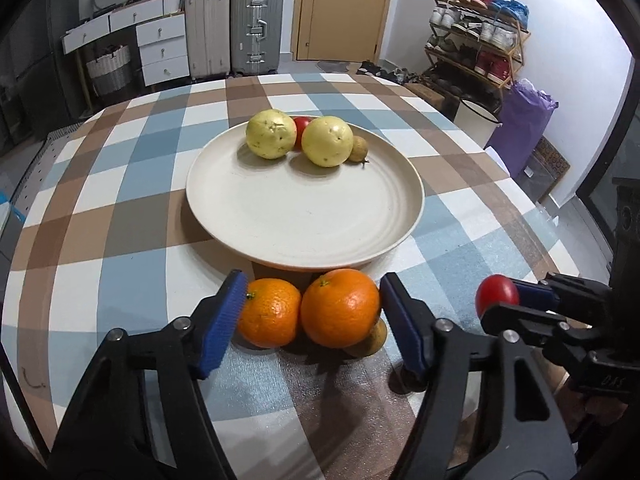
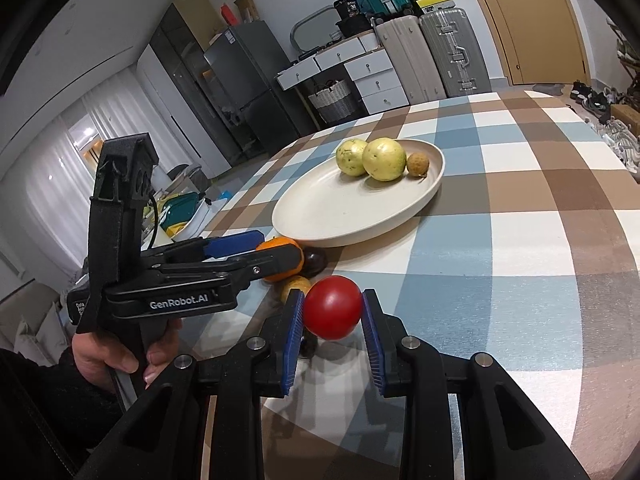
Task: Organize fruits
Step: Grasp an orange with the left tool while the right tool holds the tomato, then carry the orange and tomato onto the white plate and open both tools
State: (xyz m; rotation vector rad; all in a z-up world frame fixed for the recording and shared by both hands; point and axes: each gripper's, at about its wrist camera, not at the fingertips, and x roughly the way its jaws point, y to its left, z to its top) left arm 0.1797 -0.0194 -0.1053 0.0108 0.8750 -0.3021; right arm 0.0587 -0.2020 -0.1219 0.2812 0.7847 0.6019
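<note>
A cream plate (image 1: 304, 216) holds two yellow fruits (image 1: 270, 134), (image 1: 327, 141), a red tomato (image 1: 302, 124) behind them and a small brown fruit (image 1: 358, 150). My left gripper (image 1: 312, 314) is open around two oranges (image 1: 270, 312), (image 1: 340, 308) lying on the cloth in front of the plate, with a small brown fruit (image 1: 372, 340) beside them. My right gripper (image 2: 331, 322) is shut on a red tomato (image 2: 333, 307) above the table, right of the left gripper. The plate (image 2: 352, 208) also shows in the right wrist view.
The round table has a checked cloth (image 1: 120, 200). Suitcases (image 1: 256, 28), drawers (image 1: 160, 44) and a shoe rack (image 1: 476, 44) stand beyond it. A dark small fruit (image 2: 314, 260) lies by the plate's near rim.
</note>
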